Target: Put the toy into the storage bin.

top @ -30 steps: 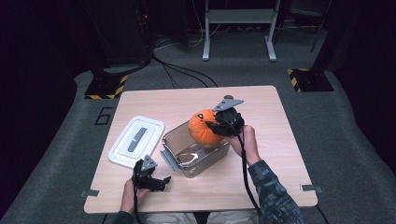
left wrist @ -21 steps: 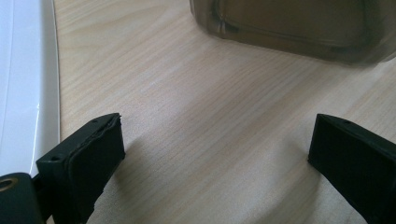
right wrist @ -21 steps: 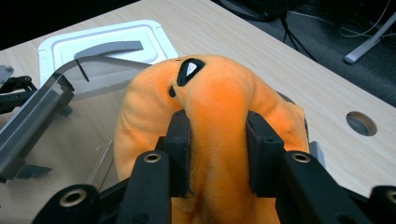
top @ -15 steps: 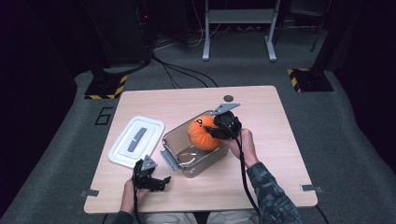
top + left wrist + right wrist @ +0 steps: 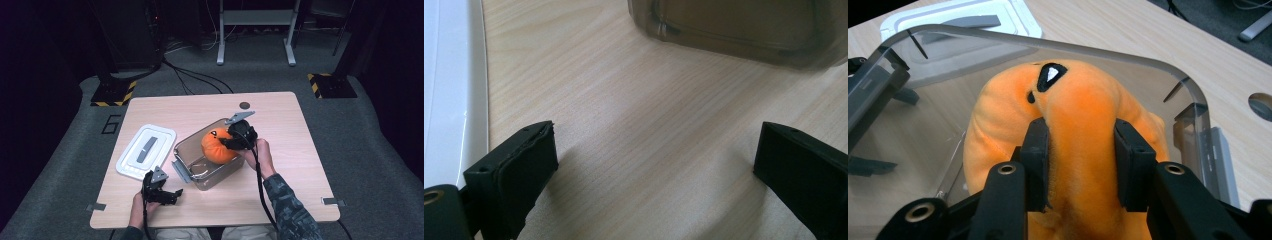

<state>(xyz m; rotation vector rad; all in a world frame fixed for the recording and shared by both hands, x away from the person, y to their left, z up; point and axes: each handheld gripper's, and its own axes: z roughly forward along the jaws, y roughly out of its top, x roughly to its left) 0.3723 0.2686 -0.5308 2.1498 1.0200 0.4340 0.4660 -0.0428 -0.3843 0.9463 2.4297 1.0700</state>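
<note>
The right gripper (image 5: 231, 143) has its jaws pinched on a fold of the orange plush toy (image 5: 218, 146), and in the right gripper view you can see the soft fabric bulging up between the two black pads, gripper (image 5: 1080, 165) squeezing a ridge of the toy (image 5: 998, 125) just below its small black-and-white eye patch. The log of the jaws puts them a touch looser than a moment back: they have just been easing open, with the plush between them and the pads pressing on it. The toy sits inside the clear plastic container (image 5: 192, 172), at its 1 o'clock end, its top bulging above the rim. The container (image 5: 1168, 75) stands near the middle of the tabletop (image 5: 295, 165), with grey latch clips at its ends.

Over at 7 o'clock on the tabletop, the left gripper (image 5: 167, 195) rests low near the front edge, jaws spread wide with nothing between them. In the left gripper view, bare wood (image 5: 639, 125) lies between the jaws, and the container's near corner (image 5: 734, 30) is at 12 o'clock.

The white lid (image 5: 146, 151), with a grey strip down its centre, lies flat at 9 o'clock from the container, just beside it.
</note>
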